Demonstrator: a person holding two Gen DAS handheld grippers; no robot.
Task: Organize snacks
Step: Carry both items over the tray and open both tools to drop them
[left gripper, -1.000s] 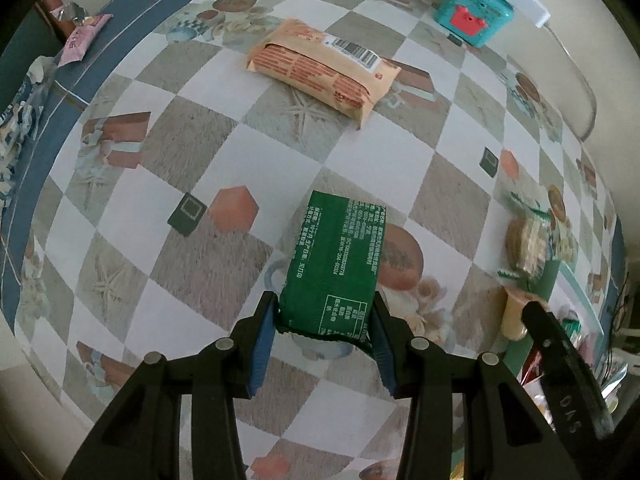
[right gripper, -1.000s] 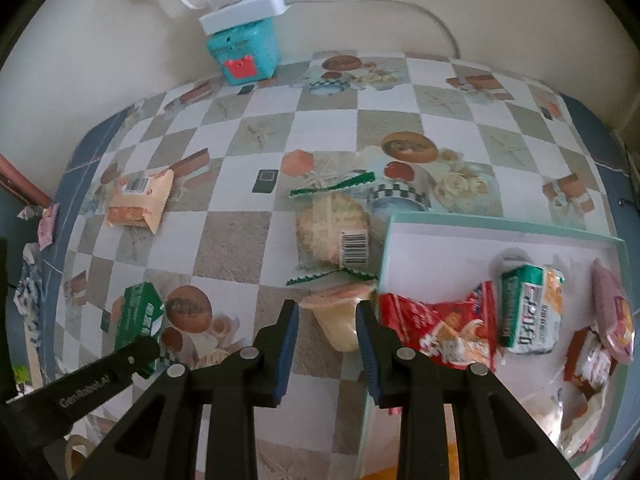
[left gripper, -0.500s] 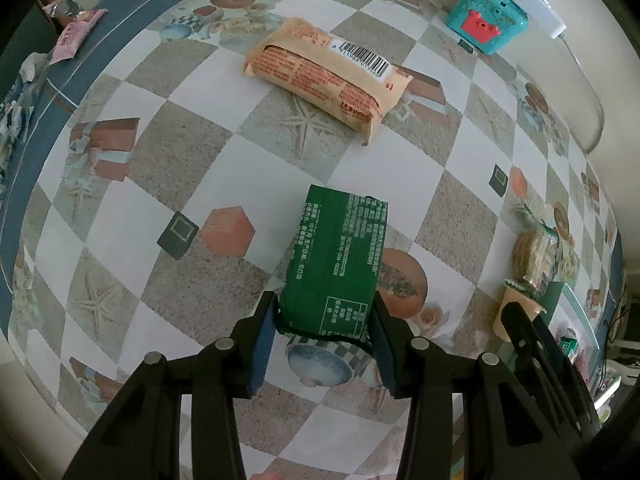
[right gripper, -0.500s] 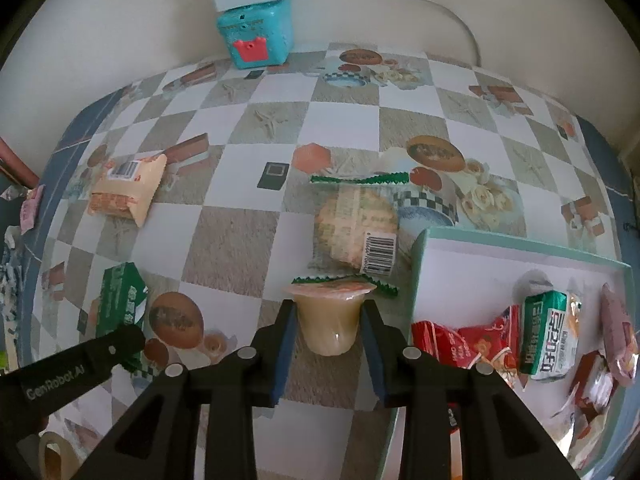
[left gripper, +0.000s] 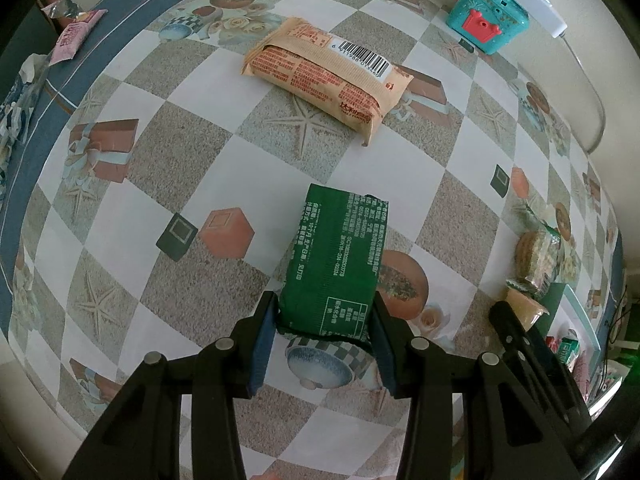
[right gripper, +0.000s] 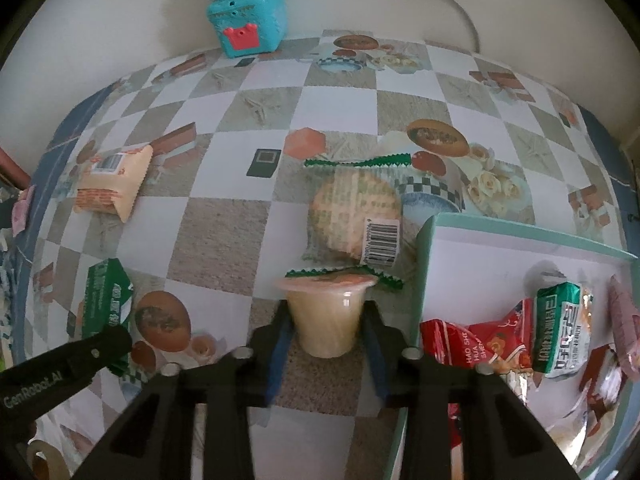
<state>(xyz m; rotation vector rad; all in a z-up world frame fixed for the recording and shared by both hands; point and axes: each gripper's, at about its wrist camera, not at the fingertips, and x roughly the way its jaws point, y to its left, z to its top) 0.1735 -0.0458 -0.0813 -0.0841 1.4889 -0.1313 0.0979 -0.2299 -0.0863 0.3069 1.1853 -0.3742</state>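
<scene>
My left gripper point(left gripper: 325, 320) is shut on the near end of a green snack pack point(left gripper: 336, 264), held just above the checkered tablecloth; the pack also shows in the right wrist view point(right gripper: 106, 300). My right gripper point(right gripper: 326, 328) is shut on a pale yellow jelly cup point(right gripper: 326, 320) with a sealed lid, left of the tray. The white tray with a teal rim point(right gripper: 520, 240) holds several snack packets, among them a red packet point(right gripper: 480, 344) and a green-and-white packet point(right gripper: 560, 328).
An orange biscuit pack point(left gripper: 328, 76) lies beyond the green pack. A clear round cracker pack with green edges point(right gripper: 356, 216) lies beyond the cup. A teal toy box point(right gripper: 248, 24) under a white power strip stands at the wall. A pink wrapper point(left gripper: 76, 36) lies far left.
The right gripper has moved left off the tray edge and closed around the jelly cup, which now sits higher between the fingers. The left gripper has lifted slightly with the green pack.
</scene>
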